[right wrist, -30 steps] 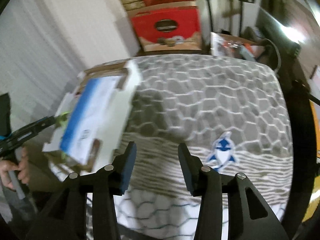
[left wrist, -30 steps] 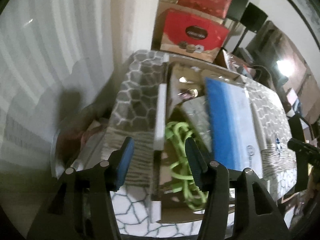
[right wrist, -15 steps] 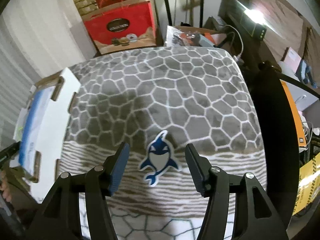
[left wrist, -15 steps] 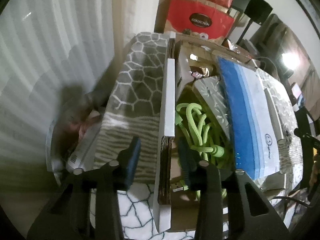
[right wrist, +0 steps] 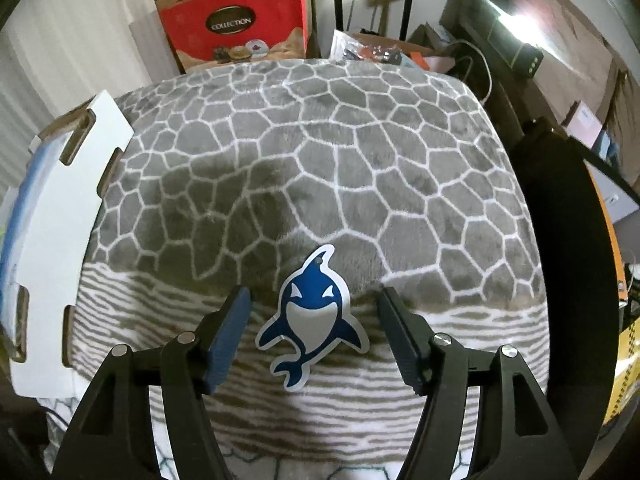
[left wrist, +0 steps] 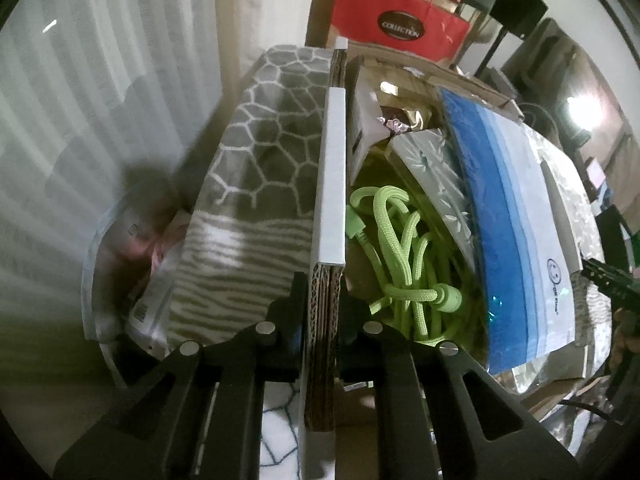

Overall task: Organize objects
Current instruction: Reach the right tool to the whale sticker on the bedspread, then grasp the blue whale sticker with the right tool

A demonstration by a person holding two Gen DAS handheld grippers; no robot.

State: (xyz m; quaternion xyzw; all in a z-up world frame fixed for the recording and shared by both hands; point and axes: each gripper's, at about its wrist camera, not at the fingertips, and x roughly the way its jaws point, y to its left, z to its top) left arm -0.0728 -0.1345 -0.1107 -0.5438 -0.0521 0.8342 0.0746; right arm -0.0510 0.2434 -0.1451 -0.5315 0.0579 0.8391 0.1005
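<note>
My left gripper point(left wrist: 322, 312) is shut on the near wall of a white cardboard box point(left wrist: 330, 196). Inside the box lie a coiled green rope point(left wrist: 404, 268), a blue-and-white pouch point(left wrist: 516, 216), a silver patterned packet point(left wrist: 436, 168) and a gold wrapper point(left wrist: 404, 112). In the right wrist view the box point(right wrist: 68, 232) stands at the left edge of the grey blanket point(right wrist: 320, 152). My right gripper point(right wrist: 314, 312) is open, low over a blue-and-white orca tag point(right wrist: 310, 316) that lies flat on the blanket between the fingers.
A red "Collection" carton point(right wrist: 240, 20) stands behind the table. Clutter and cables point(right wrist: 372, 52) lie at the back right. A black frame point(right wrist: 568, 264) runs along the right side. A bag of packets point(left wrist: 132, 264) sits left of the box by a white curtain point(left wrist: 100, 80).
My left gripper moved forward and shut on the box wall. My right gripper swung right, away from the box, and came down with its fingers either side of the orca tag.
</note>
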